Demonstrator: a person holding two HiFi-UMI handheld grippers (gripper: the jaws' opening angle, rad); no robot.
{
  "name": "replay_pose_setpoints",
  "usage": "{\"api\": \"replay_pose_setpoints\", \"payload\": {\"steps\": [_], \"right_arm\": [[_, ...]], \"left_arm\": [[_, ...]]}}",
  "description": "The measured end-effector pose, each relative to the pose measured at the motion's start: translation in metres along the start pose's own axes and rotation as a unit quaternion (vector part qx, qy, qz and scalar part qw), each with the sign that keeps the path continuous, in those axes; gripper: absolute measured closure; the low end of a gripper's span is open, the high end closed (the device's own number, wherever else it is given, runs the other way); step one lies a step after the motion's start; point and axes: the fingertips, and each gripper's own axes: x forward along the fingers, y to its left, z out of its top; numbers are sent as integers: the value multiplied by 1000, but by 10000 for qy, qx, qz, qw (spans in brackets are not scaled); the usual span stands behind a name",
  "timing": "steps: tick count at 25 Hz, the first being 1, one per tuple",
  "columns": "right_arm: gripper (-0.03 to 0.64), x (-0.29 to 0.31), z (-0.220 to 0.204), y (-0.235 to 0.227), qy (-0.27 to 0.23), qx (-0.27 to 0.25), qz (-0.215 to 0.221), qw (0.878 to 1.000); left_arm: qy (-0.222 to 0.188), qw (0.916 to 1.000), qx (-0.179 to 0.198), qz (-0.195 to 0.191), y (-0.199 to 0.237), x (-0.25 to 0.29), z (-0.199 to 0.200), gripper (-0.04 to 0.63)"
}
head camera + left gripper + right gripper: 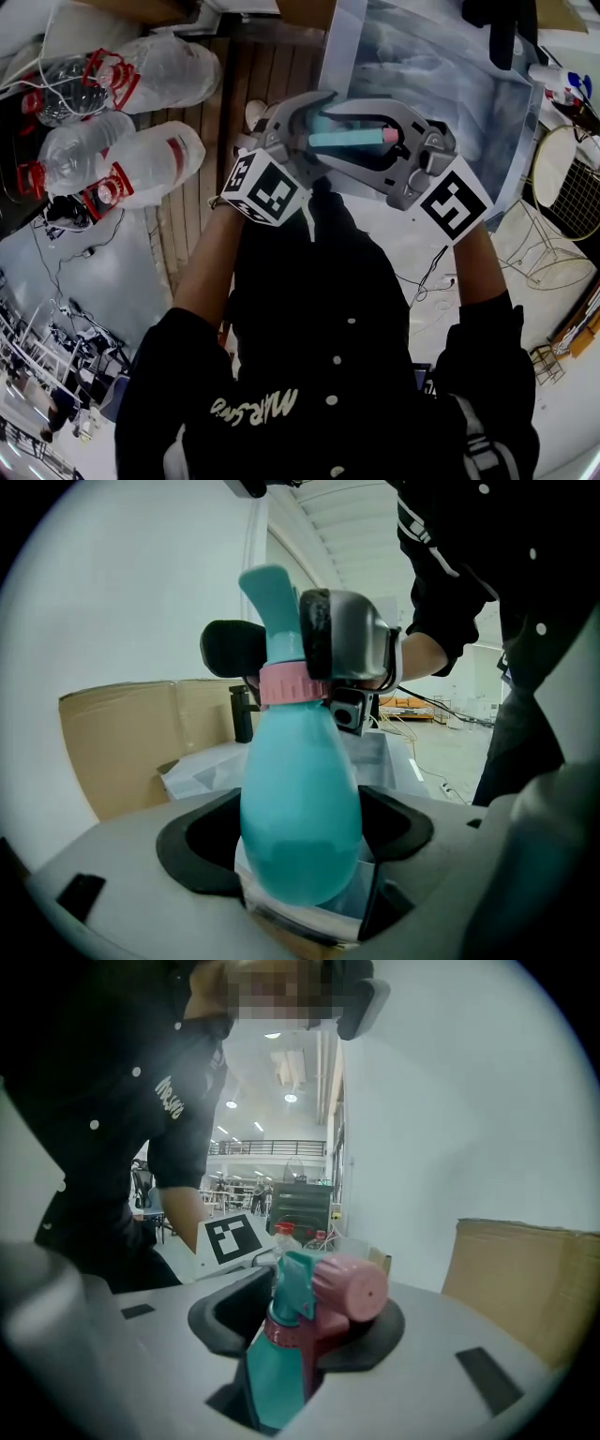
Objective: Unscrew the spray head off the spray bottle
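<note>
**Q:** When the scene is read from its largest item down, what is noted first?

**A:** A person's black buttoned shirt (319, 309) is seen filling the lower head view. Several large clear bottles (155, 164) with red fittings are laid on wooden boards (202, 225) at the left.

**Q:** How are the two tools presented?

**A:** The left gripper (300, 841) and the right gripper (305, 1324) are held up in front of the chest, jaws turned toward one another. Each is marked by a square-patterned cube (265, 187). The left gripper is shown clamped on the rounded body of the teal spray bottle (300, 799), with its dark pads pressed against both flanks. The right gripper is shown closed across the spray head (309, 1293).

**Q:** Where is the bottle located?

**A:** It is held in the air between the two tools. The body is at the left tool, and the head is seated on the neck at the right tool.

**Q:** Which smaller parts are labelled?

**A:** The pink collar (286, 684) is marked at the neck, and the pink nozzle (354, 1288) is marked beside the teal trigger (292, 1283).
</note>
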Motion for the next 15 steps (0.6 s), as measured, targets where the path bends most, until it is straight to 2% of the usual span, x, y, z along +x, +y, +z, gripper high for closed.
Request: {"api": "replay_pose_setpoints", "payload": {"steps": [3, 9, 15], "right_arm": [[417, -1, 0, -2, -48, 92, 94, 9999], [429, -4, -2, 1, -31, 269, 485, 9985], [408, -7, -3, -3, 8, 366, 362, 9987]], "left_arm": [[-3, 10000, 0, 4, 0, -1, -1, 195], [-3, 10000, 12, -13, -1, -1, 1, 195], [-6, 10000, -3, -12, 0, -3, 1, 195]]}}
